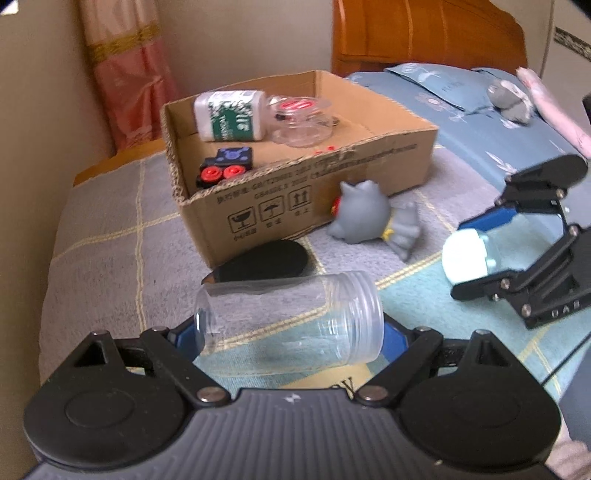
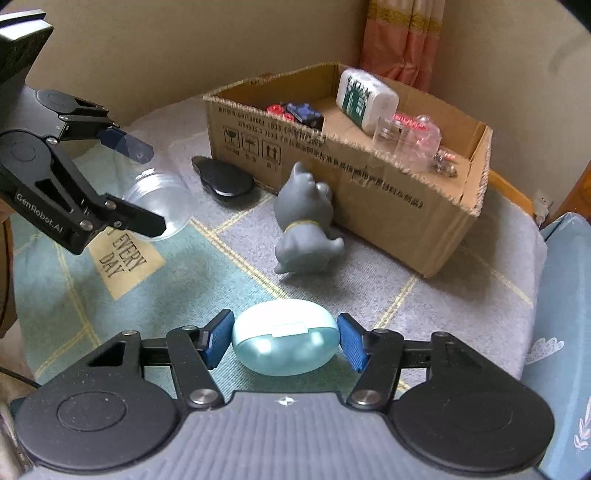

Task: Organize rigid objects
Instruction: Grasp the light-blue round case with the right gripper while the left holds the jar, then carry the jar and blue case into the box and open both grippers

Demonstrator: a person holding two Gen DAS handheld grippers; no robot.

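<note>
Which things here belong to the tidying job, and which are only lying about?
Job:
- cardboard box
- clear jar, in the left hand-held gripper
- blue earbud case, in the right hand-held gripper
- grey cat toy
- black oval case

Lying about:
- pillow
- curtain

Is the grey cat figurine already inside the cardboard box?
No, the grey cat figurine lies on the blanket outside the cardboard box, against its printed front wall.

A bedroom in a home: a wooden headboard point(image 1: 424, 33) stands behind a bed with a blue flowered pillow point(image 1: 436, 86), a checked blanket point(image 1: 110, 229) covers the mattress, and a pink curtain point(image 1: 125, 70) hangs in the corner.
</note>
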